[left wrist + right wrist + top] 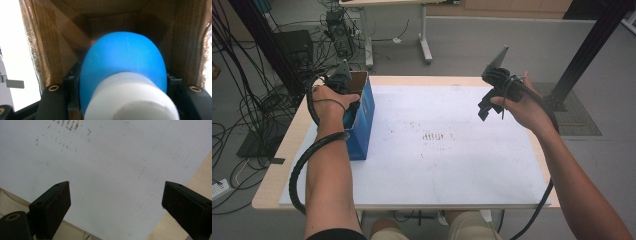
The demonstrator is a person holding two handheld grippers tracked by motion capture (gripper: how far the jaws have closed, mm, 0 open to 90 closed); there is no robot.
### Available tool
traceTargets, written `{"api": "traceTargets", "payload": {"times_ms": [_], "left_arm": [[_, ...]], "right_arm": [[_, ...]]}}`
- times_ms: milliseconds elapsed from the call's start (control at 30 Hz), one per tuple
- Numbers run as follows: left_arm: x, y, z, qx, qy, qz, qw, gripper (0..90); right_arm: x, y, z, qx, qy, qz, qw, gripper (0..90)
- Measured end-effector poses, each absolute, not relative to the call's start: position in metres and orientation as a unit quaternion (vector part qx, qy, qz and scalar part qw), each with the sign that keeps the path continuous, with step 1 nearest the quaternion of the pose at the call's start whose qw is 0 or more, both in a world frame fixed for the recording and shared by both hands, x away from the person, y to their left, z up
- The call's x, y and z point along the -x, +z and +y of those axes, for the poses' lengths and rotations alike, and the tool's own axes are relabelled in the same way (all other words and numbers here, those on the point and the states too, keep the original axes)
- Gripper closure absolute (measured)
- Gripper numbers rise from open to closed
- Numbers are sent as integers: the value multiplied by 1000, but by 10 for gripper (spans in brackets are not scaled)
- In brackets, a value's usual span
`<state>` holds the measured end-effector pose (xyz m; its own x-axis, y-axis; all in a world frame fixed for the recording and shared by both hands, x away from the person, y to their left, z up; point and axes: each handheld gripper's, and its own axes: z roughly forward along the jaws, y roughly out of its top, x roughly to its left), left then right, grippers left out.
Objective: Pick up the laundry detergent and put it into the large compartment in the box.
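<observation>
In the high view the left gripper (343, 82) is seen reaching into the open top of a blue box (362, 120), and its tips are hidden behind the hand and the box's wall, so the jaws cannot be made out from above. The box is stood upright at the left side of the bench (272, 192), on the edge of a white sheet (452, 165) that covers most of the top; its near lower corner is covered by the person's left forearm.

In the left gripper view the brown cardboard inside of the box (62, 30) is seen on all sides, with crinkled clear tape along its edges. A blue bottle (122, 62) with a white cap (130, 97) is held close in front of the camera, cap towards the lens and blue body pointing down into the box. The left gripper (123, 85) is closed on this bottle, its black jaws pressed against both sides; most of each jaw is hidden by the bottle, and the cap is cut off by the bottom edge. The floor of the box is in shadow, and whether anything else lies there cannot be told.

The right gripper (492, 97) is held above the right part of the sheet, well apart from the box. In the right gripper view the right gripper (116, 195) is seen wide open and empty, with faint reddish marks (67, 126) on the sheet (112, 165) beyond it
</observation>
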<state>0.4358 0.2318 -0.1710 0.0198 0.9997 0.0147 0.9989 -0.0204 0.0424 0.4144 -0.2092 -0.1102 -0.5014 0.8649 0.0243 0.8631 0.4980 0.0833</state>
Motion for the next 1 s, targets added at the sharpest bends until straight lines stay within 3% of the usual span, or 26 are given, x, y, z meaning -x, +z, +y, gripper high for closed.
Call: {"api": "traceTargets", "payload": {"times_ms": [1000], "left_arm": [[-434, -171, 234, -714, 21, 700, 14, 371]], "right_arm": [[-415, -110, -211, -500, 42, 865, 10, 89]]}}
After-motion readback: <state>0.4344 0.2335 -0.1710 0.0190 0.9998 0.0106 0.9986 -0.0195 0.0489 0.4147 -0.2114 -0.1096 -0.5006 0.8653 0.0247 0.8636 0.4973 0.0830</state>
